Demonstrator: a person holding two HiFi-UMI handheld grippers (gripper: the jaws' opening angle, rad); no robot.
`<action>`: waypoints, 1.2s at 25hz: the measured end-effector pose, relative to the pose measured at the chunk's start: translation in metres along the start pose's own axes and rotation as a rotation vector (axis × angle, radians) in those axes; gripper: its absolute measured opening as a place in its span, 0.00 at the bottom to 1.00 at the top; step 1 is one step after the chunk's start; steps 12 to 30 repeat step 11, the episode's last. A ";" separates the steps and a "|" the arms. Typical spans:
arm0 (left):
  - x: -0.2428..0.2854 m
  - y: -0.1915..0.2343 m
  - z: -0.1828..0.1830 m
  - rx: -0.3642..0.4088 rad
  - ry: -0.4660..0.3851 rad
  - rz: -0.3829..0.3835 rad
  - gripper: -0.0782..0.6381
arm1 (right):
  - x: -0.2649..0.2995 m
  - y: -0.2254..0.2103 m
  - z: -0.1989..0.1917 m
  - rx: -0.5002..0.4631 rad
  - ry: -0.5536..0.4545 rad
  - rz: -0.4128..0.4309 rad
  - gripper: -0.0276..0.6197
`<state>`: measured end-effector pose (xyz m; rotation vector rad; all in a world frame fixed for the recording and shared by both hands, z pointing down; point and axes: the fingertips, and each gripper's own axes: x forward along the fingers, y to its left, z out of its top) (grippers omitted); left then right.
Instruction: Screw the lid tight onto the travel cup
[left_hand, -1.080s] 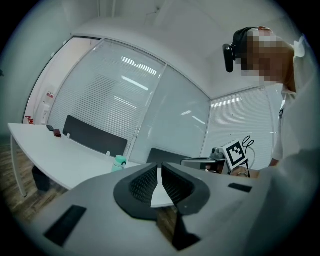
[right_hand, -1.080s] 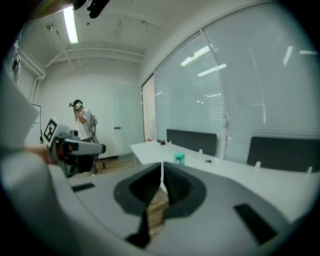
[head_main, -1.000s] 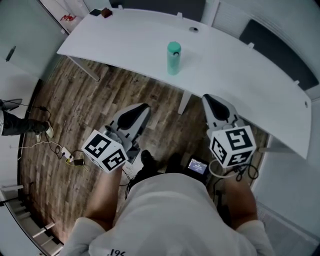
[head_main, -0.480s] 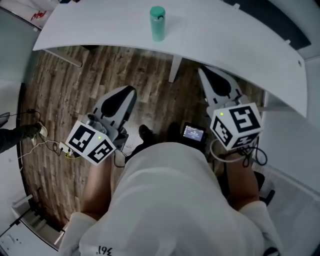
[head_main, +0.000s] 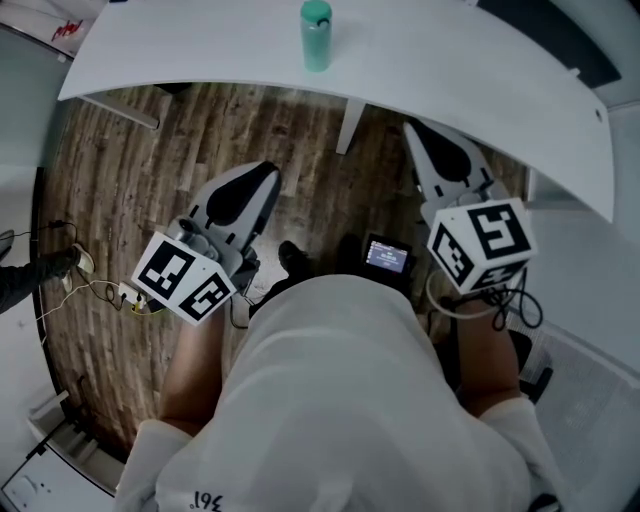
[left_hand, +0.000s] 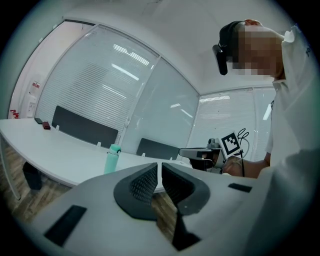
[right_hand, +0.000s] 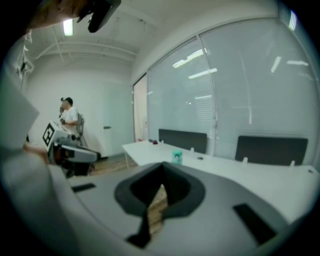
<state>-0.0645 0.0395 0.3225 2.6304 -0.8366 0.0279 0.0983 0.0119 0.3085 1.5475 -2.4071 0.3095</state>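
Both tools hang short of the white table (head_main: 450, 70) and over the wood floor (head_main: 130, 150). The head camera has tipped further down than a second ago, so the green travel cup (head_main: 316, 40), then well inside the frame, now sits at its top edge. The cup has not left its spot near the table's front edge, upright with the lid (head_main: 316, 12) on it, well clear of either tool. The left tool (head_main: 266, 172) has its jaws drawn to a thin slit with nothing in it. The right tool (head_main: 415, 128) has its jaws closed tip to tip and is empty, much as both looked before.

Only the head view takes in the small lit screen (head_main: 387, 255) at the person's waist and the cables and power strip (head_main: 130, 298) on the floor. The left gripper view looks past its own jaws at the cup standing before glass partitions, and at the right tool's marker cube (left_hand: 230, 144). The right gripper view alone shows a second person (right_hand: 67, 117) standing by the far wall.
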 end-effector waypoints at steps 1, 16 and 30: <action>0.000 0.000 0.000 0.000 0.000 -0.001 0.18 | 0.001 0.001 0.000 -0.001 0.000 -0.001 0.08; -0.013 0.011 -0.006 -0.009 -0.004 0.008 0.18 | 0.008 0.009 0.000 -0.016 -0.001 -0.005 0.08; -0.013 0.011 -0.006 -0.009 -0.004 0.008 0.18 | 0.008 0.009 0.000 -0.016 -0.001 -0.005 0.08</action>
